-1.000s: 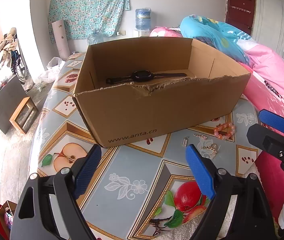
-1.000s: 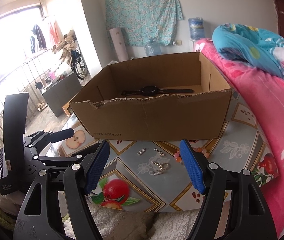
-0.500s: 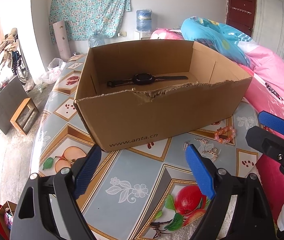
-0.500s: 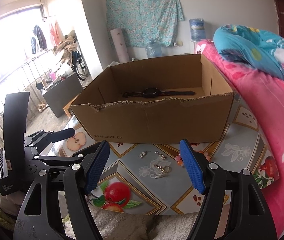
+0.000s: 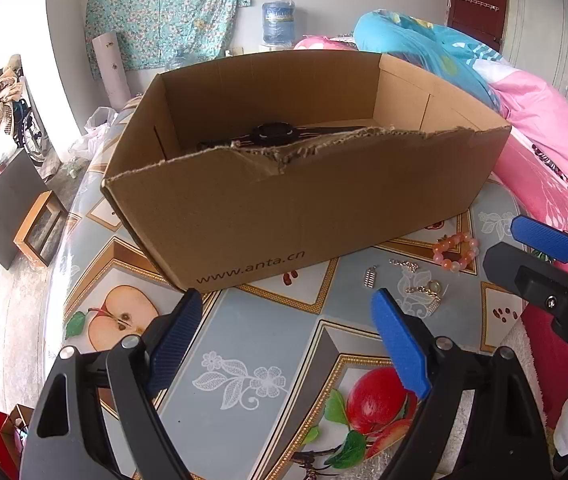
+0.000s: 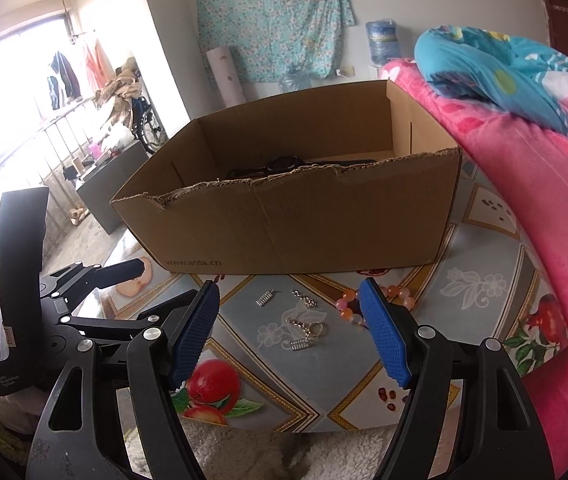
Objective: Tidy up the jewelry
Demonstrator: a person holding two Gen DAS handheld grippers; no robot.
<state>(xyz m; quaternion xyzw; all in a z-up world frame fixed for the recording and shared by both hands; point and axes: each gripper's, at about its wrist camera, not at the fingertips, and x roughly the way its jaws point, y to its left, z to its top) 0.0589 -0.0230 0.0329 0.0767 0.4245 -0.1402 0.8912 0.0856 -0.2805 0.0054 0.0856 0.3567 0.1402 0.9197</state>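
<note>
Your left gripper (image 5: 288, 336) and right gripper (image 6: 290, 330) both gape, holding nothing. Only the left view shows the watch (image 5: 273, 133) clearly in the box (image 5: 304, 208).

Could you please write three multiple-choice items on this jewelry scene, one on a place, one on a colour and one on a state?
1. Where does the black watch lie?
A. inside the cardboard box
B. on the table beside the bracelet
C. between the right gripper's pads

2. What colour are the beads of the bracelet?
A. green
B. orange and pale pink
C. black

3. How does the right gripper stand?
A. shut on the bracelet
B. shut on nothing
C. open, holding nothing

Answers:
1 A, the watch shows over the box's torn front edge.
2 B, seen in both views.
3 C, its blue pads stand wide apart over the small silver pieces.
</note>
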